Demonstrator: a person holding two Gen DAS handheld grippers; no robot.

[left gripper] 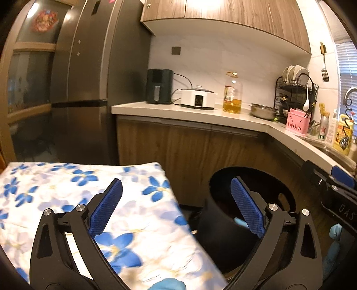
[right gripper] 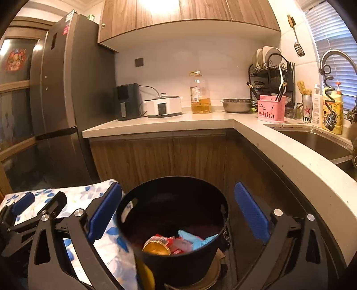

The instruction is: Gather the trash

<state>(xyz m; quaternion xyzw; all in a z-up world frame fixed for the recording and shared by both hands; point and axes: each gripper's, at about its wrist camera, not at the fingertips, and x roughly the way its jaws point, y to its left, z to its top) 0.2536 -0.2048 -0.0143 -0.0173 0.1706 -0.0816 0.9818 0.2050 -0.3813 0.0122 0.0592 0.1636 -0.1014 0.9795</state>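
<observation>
Round black plastic trash bin stands on the floor beside the blue-flowered tablecloth, holding wrappers and a blue glove. Right gripper hovers directly over it, nearer; left gripper straddles cloth edge. Both spread wide, empty.

Home kitchen: L-shaped counter, steel sink at window end, fridge at far end, dish rack, air fryer, oil bottle, wood cabinets.
</observation>
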